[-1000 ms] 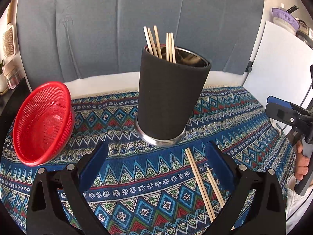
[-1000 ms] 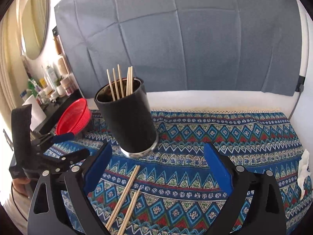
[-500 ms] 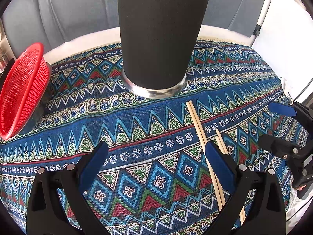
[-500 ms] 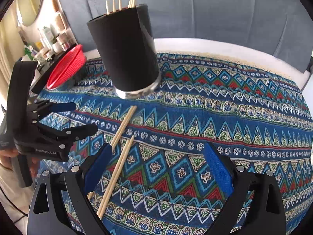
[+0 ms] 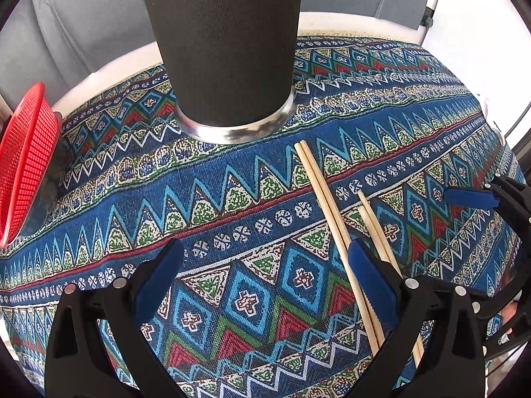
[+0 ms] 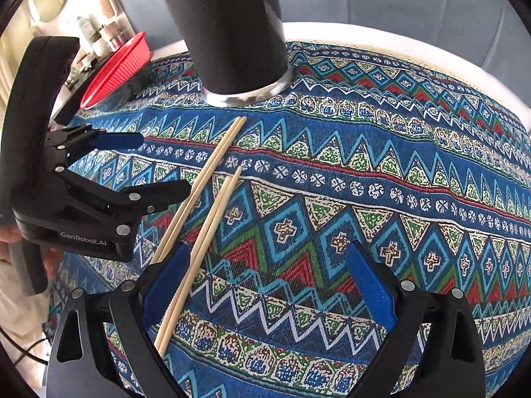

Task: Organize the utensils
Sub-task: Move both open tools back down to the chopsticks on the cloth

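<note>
Left gripper (image 5: 265, 278), nearest in the left wrist view, hung low over the cloth (image 5: 232, 199) with jaws wide apart and nothing between them; its right blue pad (image 5: 371, 282) lay over the near ends of the chopsticks (image 5: 332, 209); whether it touched them cannot be told. Right gripper (image 6: 268, 282), nearest in the right wrist view, likewise stood with jaws wide apart and empty; its left pad (image 6: 166, 285) sat just beside the shorter-lying pair. Four chopsticks lay loose on the cloth as two side-by-side pairs, one pair reaching farther toward the cup (image 5: 229, 49), its tips stopping just short of the steel base. Each gripper showed at the edge of the other's view, the left one with a hand (image 6: 10, 235) on its grip. Beyond the sticks the black cup stood upright on the cloth; its rim lay out of frame in both views. Farther left the red basket (image 5: 23, 165) rested at the cloth's edge, tilted on its side; grey fabric (image 5: 83, 33) closed the background.

Compared with half a second earlier, both cameras sat lower and closer to the cloth; the cup loomed larger, and the sticks standing in it, visible then from the right wrist, had left the frame; the loose chopsticks had not shifted on the pattern; jaw spread was unchanged.
</note>
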The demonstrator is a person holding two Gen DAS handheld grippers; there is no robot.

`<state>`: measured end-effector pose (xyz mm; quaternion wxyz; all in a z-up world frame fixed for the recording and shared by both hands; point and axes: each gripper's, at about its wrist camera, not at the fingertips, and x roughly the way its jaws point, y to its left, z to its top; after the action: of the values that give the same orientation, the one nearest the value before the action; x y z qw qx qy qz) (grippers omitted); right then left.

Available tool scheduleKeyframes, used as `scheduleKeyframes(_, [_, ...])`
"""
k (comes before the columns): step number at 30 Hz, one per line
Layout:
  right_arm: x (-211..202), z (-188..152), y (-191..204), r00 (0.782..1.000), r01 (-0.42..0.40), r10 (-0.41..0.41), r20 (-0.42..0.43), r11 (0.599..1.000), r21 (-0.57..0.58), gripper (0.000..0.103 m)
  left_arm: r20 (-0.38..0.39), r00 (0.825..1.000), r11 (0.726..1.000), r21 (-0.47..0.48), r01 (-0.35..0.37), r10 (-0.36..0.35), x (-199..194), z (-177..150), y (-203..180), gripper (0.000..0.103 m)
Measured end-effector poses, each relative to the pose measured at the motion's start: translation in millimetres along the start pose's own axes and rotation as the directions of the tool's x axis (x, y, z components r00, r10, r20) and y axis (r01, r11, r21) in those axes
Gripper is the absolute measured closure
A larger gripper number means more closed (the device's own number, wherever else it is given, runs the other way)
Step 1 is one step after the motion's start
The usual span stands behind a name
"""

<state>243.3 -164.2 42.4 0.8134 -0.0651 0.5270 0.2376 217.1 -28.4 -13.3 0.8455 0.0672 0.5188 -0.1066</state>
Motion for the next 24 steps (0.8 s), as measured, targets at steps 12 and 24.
scheduleKeyframes(12, [6.9,-6.8,20.3,0.996,0.09,-0.089,0.009,0.994,-0.066,0.008,0.038,0.999,1.0,-0.023,0.019,-0.018,2.1,-6.1,-1.3,0.004])
scheduleKeyframes(24, [1.8,-9.0,5.6,0.993,0.118,-0.118,-0.021,0.993,-0.01,0.008,-0.024,0.998,0.996,-0.069,-0.055,0.053,1.2,-11.1,-7.7,0.004])
